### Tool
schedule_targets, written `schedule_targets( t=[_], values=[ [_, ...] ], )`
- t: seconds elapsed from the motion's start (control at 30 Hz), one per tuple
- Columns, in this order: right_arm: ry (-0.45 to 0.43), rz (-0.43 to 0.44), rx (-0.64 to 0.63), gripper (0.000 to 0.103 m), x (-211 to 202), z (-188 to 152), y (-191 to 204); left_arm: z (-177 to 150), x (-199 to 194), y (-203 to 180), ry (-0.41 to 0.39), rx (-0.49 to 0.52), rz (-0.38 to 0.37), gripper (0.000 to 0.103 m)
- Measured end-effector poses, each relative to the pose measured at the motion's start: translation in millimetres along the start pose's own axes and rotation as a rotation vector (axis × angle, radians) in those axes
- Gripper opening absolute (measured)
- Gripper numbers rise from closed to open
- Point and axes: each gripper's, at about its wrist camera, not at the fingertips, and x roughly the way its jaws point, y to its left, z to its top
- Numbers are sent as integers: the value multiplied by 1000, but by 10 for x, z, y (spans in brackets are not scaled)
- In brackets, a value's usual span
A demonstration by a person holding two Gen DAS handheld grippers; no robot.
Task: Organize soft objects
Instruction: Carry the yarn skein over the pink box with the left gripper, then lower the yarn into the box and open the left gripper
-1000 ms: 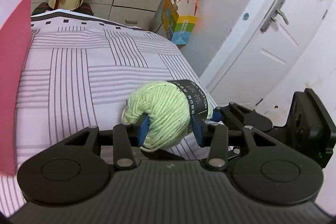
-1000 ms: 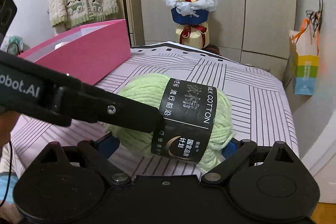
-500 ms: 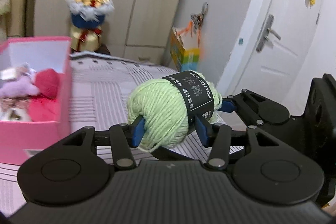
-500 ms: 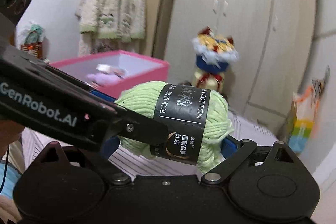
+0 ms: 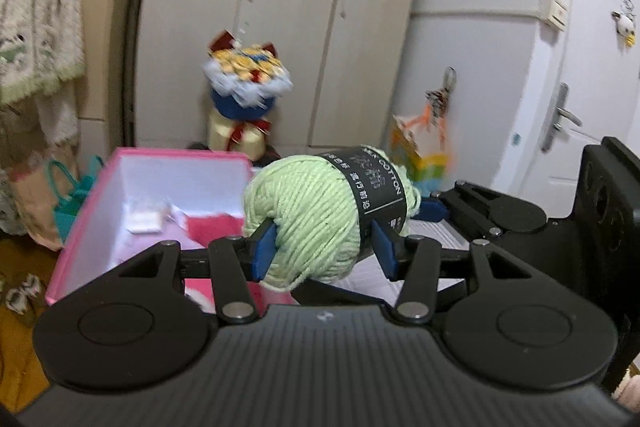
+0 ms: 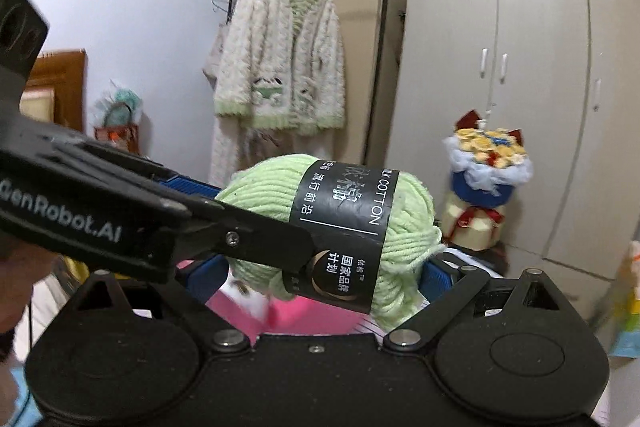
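Both grippers are clamped on the same skein of light green yarn (image 5: 308,223), which hangs in the air right by the open pink box (image 5: 80,227). The left gripper (image 5: 324,251) squeezes it with its blue pads (image 5: 264,251) set fairly narrow, dented into the soft strands. The right gripper (image 6: 320,275) pinches the skein from the other side, blue pads tight against its ends.

Only the left wrist view looks down into the box: white inside walls, something red and fuzzy, a small white packet. It also catches a white door (image 5: 580,87). The right wrist view instead shows a fluffy cream cardigan (image 6: 280,67) on a metal rack, and the label's gold seal.

The yarn is chunky and ropey, wrapped by a glossy black paper band (image 6: 344,227). A wrapped bouquet (image 6: 488,167) stands before the matte wardrobe (image 6: 520,47).
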Motion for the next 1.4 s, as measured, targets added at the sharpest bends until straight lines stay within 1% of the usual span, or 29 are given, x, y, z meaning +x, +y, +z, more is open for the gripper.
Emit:
schedule_targets(
  t=[0.07,0.1,0.2,0.33,0.4,0.47,0.5,0.57,0.63,0.73,0.83,0.9,1.0,1.1,1.13,1.17,1.27,1.4],
  values=[
    [5,30,19,98,147,53,11,60,-1,113,-26,-3,15,49],
    [8,44,35,98,227,72,1,85,16,170,-27,-9,19,49],
    [17,99,89,98,443,98,-40,129,78,349,-11,-40,37,49],
    [35,164,137,98,666,84,-88,140,182,507,0,-44,65,49],
    [60,188,175,98,824,93,-102,137,252,610,9,-61,83,49],
    [105,205,217,98,1023,124,-104,134,346,745,21,-87,107,50],
    [131,211,230,98,1118,134,-99,132,412,836,31,-112,119,50],
    [172,204,247,98,1266,132,-92,112,518,990,55,-151,117,50],
    [214,188,270,98,1409,114,-83,82,665,1155,106,-206,123,50],
    [266,162,283,97,1513,77,-54,2,801,1305,147,-252,110,50],
    [303,148,268,92,1519,30,-21,-88,794,1337,159,-263,112,50],
    [317,163,267,88,1491,-3,-11,-122,748,1307,140,-240,146,50],
    [319,145,243,87,1493,26,-1,-140,727,1266,124,-217,196,53],
    [285,81,181,87,1413,49,27,-123,707,1243,125,-217,217,58],
    [273,71,172,87,1346,43,26,-119,679,1218,124,-205,226,62],
    [264,74,174,87,1295,50,1,-116,643,1179,121,-190,238,65],
    [223,92,181,87,1035,59,-44,-93,540,1087,109,-159,257,68],
    [189,53,161,87,738,58,-64,-75,399,954,99,-143,258,70]
  ],
)
